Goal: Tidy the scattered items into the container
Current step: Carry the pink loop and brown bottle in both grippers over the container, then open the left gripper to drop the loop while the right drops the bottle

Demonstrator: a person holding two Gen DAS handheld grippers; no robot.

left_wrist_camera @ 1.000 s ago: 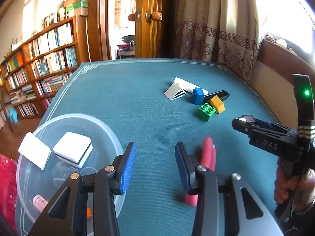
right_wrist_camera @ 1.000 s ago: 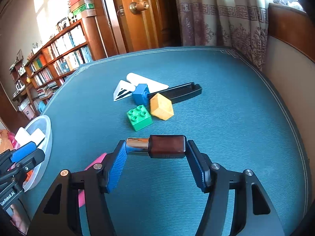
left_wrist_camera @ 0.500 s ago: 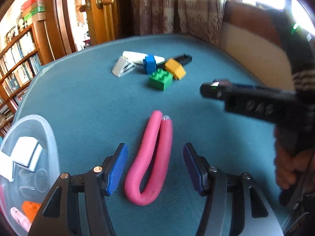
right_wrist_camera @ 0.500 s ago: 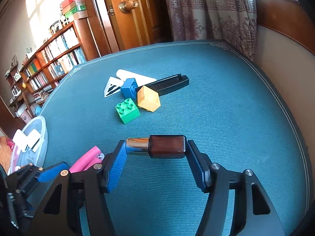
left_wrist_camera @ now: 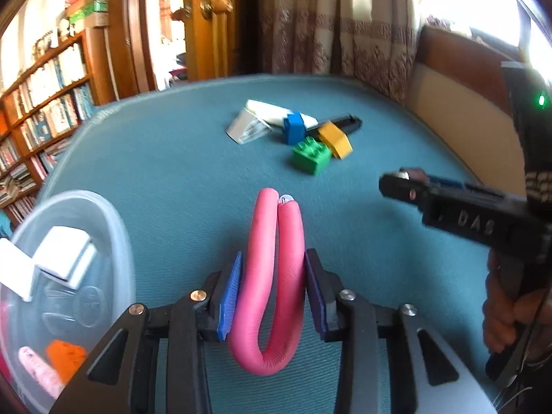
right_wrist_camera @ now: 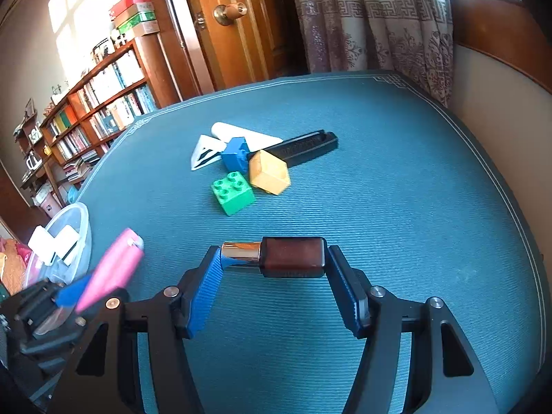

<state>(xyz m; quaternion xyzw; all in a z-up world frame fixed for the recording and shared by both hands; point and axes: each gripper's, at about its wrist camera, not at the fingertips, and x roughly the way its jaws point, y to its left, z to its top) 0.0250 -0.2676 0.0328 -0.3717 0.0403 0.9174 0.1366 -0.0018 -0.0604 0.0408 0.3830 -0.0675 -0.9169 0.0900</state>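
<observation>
Pink tube [left_wrist_camera: 272, 286] is gripped by left gripper [left_wrist_camera: 270, 296], lower centre, probably lifted off the mat [left_wrist_camera: 172, 172]; bottle [right_wrist_camera: 289, 257] is clamped endwise in right gripper [right_wrist_camera: 276, 276], held level; bin [left_wrist_camera: 69, 276] at lower left awaits both; blocks [right_wrist_camera: 234, 191] remain mid-frame; next, carry leftward and release.

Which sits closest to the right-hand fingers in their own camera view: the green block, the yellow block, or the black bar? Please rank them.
From the right gripper, which holds a small brown bottle:
1. Green block, ahead, slightly left.
2. Yellow block, just behind it, centre.
3. Black bar, farthest, angled back to the right.
</observation>
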